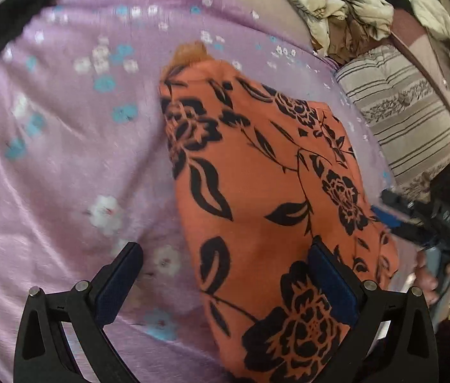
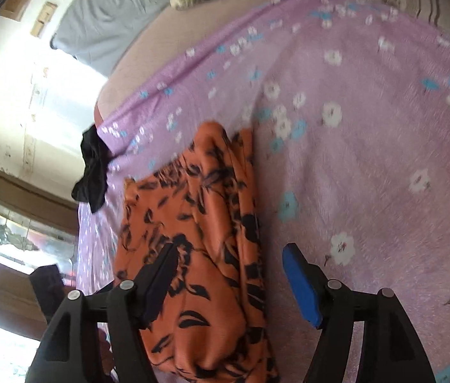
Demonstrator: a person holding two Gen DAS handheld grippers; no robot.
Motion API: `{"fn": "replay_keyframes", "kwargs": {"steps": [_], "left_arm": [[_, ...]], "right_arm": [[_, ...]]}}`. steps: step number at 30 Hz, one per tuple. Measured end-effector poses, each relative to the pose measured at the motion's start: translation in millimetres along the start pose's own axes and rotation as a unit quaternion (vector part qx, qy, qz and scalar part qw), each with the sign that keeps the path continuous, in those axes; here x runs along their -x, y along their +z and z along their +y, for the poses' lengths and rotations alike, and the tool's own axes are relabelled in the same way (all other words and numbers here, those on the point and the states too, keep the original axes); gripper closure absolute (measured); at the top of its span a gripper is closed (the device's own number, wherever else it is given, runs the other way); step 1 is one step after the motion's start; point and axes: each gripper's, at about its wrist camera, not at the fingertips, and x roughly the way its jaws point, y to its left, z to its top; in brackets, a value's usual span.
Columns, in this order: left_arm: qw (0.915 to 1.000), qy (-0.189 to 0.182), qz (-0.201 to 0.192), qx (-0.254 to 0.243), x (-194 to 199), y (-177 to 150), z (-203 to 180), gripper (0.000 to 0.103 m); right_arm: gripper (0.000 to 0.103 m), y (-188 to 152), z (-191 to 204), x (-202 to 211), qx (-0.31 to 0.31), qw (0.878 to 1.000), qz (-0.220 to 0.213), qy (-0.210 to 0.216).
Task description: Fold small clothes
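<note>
Lilac flowered bedspread [image 1: 65, 146] beneath; orange black-flowered garment [image 1: 257, 191] folded long across it. Left gripper [image 1: 225, 284] spread wide above garment's near end, holding nothing. Right gripper [image 2: 228, 284] likewise wide apart, empty, over garment's edge. Black cloth [image 2: 92, 169] beyond.

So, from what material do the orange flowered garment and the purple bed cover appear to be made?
Orange garment: seemingly a thin, matte woven cloth, since it drapes in soft folds and its black print is flat. Purple cover: probably a plush or satin-like synthetic; it shows a faint sheen and fuzzy streaks, though blur leaves this uncertain.
</note>
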Motion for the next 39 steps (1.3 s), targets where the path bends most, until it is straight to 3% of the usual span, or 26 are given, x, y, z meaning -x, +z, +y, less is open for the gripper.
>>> {"fn": "replay_keyframes", "kwargs": {"steps": [4,8,11,12,14,15,17,24,30,39], "left_arm": [[0.9991,-0.042,-0.001,-0.003,-3,-1,-9,0.000],[0.9991,-0.038,-0.013,-0.010,-7,-4,-19,0.003],[0.9994,-0.018,-0.020,-0.021,-6,-4,-24,0.024],[0.9993,-0.015,-0.026,-0.022,-5,-4,-25,0.027],[0.9989,-0.014,-0.039,-0.022,1,-4,-23,0.046],[0.9986,-0.017,-0.046,-0.021,5,-3,-22,0.050],[0.9978,-0.022,-0.058,-0.024,11,-1,-23,0.061],[0.9937,-0.009,-0.101,-0.047,51,-1,-27,0.065],[0.9860,0.014,-0.155,-0.059,106,-8,-24,0.065],[0.9776,0.059,-0.196,-0.050,168,-42,-7,0.065]], "right_arm": [[0.026,-4,6,-32,0.010,0.999,0.046,0.013],[0.021,-12,27,-45,0.047,0.998,0.030,0.010],[0.026,-15,40,-51,0.063,0.998,0.021,-0.006],[0.034,-16,45,-51,0.073,0.997,0.016,-0.010],[0.045,-19,56,-50,0.098,0.995,0.003,-0.029],[0.052,-20,61,-50,0.108,0.993,-0.002,-0.041],[0.058,-21,68,-46,0.120,0.991,-0.018,-0.055],[0.068,-27,105,-20,0.168,0.980,-0.087,-0.054],[0.068,-40,146,-1,0.200,0.969,-0.141,-0.015],[0.068,-76,190,0,0.217,0.963,-0.157,0.036]]}}
